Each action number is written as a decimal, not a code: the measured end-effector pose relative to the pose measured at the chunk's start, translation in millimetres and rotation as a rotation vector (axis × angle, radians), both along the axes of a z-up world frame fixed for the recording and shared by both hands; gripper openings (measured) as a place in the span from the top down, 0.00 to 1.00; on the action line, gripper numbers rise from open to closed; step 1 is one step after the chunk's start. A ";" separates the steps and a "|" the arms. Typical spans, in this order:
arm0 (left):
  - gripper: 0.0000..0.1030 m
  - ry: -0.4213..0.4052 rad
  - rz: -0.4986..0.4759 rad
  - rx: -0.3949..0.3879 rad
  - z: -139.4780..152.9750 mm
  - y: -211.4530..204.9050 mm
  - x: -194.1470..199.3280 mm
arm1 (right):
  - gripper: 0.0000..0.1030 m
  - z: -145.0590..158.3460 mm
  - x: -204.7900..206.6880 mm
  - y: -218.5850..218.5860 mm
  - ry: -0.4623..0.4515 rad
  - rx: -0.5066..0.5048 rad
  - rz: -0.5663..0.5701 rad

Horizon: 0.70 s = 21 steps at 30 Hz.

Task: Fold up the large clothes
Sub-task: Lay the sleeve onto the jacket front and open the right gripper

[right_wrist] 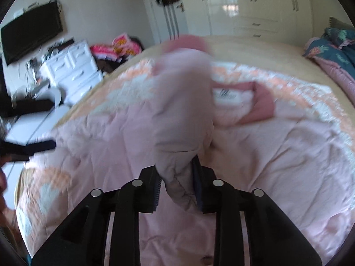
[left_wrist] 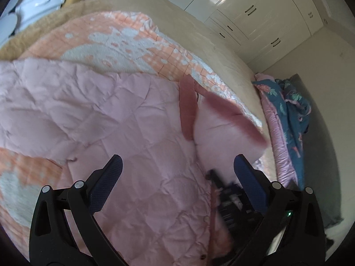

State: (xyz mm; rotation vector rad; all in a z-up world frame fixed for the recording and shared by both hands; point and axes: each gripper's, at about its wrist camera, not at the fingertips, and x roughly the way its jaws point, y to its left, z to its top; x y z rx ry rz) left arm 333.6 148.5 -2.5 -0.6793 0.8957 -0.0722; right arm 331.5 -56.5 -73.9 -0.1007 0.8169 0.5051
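A large pale pink quilted jacket (left_wrist: 124, 115) lies spread on the bed, with darker pink collar trim (left_wrist: 188, 106). It also fills the right wrist view (right_wrist: 277, 155), where its white neck label (right_wrist: 228, 95) shows. My left gripper (left_wrist: 177, 168) is open and empty just above the jacket body. My right gripper (right_wrist: 177, 177) is shut on a sleeve of the jacket (right_wrist: 184, 102) and holds it lifted over the jacket, blurred. The right gripper shows dimly in the left wrist view (left_wrist: 228, 197), and the left one at the left edge of the right wrist view (right_wrist: 28, 148).
An orange and white patterned blanket (left_wrist: 115, 42) covers the beige bed (left_wrist: 199, 28). A blue floral duvet (left_wrist: 290, 110) is bunched at the bed's head. White wardrobes (left_wrist: 255, 6) stand behind. A white dresser (right_wrist: 73, 66) and a wall TV (right_wrist: 31, 33) are beyond the bed's foot.
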 end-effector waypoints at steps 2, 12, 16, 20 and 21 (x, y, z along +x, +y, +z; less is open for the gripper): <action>0.09 0.010 0.002 -0.017 -4.6 0.8 1.1 | 0.64 -12.3 -4.2 8.7 0.022 -0.023 0.023; 0.09 0.105 -0.031 -0.123 -45.5 -9.6 9.5 | 0.07 -3.7 -40.1 -17.9 0.122 0.047 0.152; 0.09 0.172 -0.044 -0.137 -71.7 -21.1 16.1 | 0.07 7.8 -40.2 -69.9 0.089 -0.006 0.042; 0.46 0.192 -0.047 -0.139 -87.9 -34.6 19.6 | 0.16 14.6 -31.6 -117.1 0.087 -0.036 -0.075; 0.59 0.194 -0.048 -0.121 -89.3 -38.7 20.3 | 0.16 16.9 -30.8 -130.1 0.078 -0.037 -0.109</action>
